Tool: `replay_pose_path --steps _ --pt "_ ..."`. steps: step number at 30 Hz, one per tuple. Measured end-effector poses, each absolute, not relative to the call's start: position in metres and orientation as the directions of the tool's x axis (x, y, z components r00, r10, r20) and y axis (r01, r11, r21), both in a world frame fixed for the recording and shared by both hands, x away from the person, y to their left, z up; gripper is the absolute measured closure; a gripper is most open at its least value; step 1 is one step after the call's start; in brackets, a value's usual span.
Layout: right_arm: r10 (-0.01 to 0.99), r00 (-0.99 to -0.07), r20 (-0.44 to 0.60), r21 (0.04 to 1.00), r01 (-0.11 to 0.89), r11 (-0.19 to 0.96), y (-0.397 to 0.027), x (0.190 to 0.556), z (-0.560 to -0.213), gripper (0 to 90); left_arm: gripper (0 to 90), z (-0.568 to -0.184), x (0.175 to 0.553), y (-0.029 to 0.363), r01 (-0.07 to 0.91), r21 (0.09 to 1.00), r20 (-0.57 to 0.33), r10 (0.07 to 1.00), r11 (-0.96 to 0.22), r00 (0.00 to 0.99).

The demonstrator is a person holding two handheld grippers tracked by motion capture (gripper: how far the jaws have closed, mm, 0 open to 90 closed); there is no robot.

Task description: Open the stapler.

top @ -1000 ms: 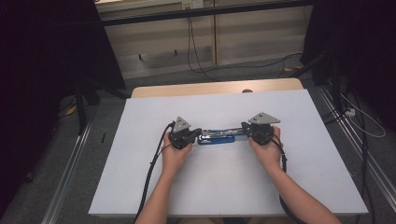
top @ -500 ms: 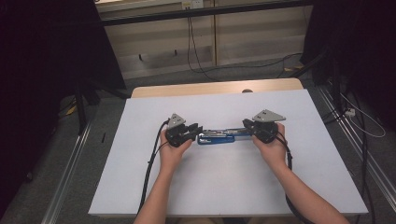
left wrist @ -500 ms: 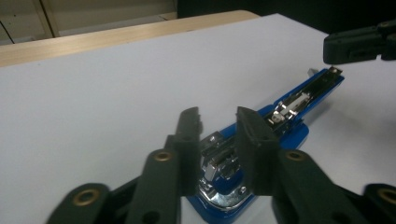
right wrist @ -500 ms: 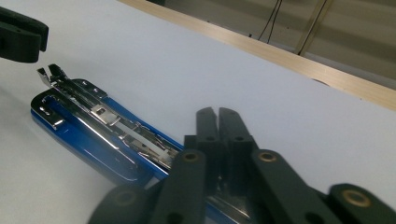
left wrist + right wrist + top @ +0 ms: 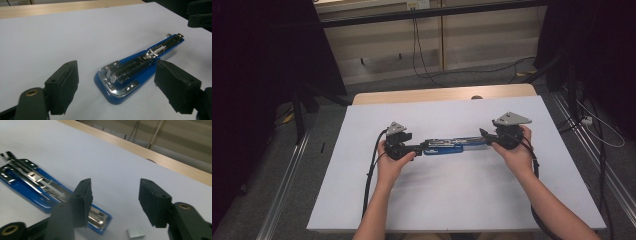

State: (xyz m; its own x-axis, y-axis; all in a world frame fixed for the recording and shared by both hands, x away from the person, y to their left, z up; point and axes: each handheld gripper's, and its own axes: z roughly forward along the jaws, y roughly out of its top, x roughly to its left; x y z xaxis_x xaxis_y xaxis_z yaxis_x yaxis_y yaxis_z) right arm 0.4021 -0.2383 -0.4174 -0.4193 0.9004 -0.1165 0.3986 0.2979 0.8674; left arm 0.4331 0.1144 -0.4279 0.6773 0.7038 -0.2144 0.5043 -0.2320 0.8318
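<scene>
A blue stapler [image 5: 447, 146], folded open flat with its metal rail up, lies on the white table [image 5: 452, 200]. My left gripper [image 5: 416, 147] is at its left end. Its jaws have just been opening, and the pads stand on either side of the stapler's rounded base [image 5: 117, 82] without touching it. My right gripper [image 5: 484, 134] hovers at the stapler's right end, raised a little. Its jaws have just been opening too, with nothing between them. In the right gripper view the stapler [image 5: 37, 185] lies to the left, behind the left pad [image 5: 83, 200].
A small silver strip of staples [image 5: 136, 231] lies on the table beside the stapler's end. The table's wooden far edge [image 5: 442, 95] runs behind. Cables [image 5: 372, 170] trail from both grippers toward the person.
Both grippers, shut at the stapler's two ends a second ago, have opened. The right hand has drawn back to the right and slightly up. The stapler stays flat on the table.
</scene>
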Motion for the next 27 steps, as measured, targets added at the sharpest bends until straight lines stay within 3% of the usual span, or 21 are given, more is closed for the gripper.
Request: replay_pose_path --steps 7,19,27 --pt "0.925 -0.371 -0.080 0.864 0.436 0.250 -0.254 0.404 -0.420 31.6 15.4 -0.424 0.429 0.117 0.485 0.839 -0.197 0.692 -0.247 0.694" --pt "0.950 -0.306 -0.060 0.843 0.493 0.213 -0.270 0.410 -0.442 30.6 12.4 -0.422 0.428 0.123 0.486 0.839 -0.196 0.696 -0.245 0.690" --pt "0.961 -0.277 -0.019 0.820 0.545 0.173 -0.272 0.412 -0.454 47.9 12.4 -0.422 0.429 0.127 0.492 0.835 -0.190 0.710 -0.245 0.678"
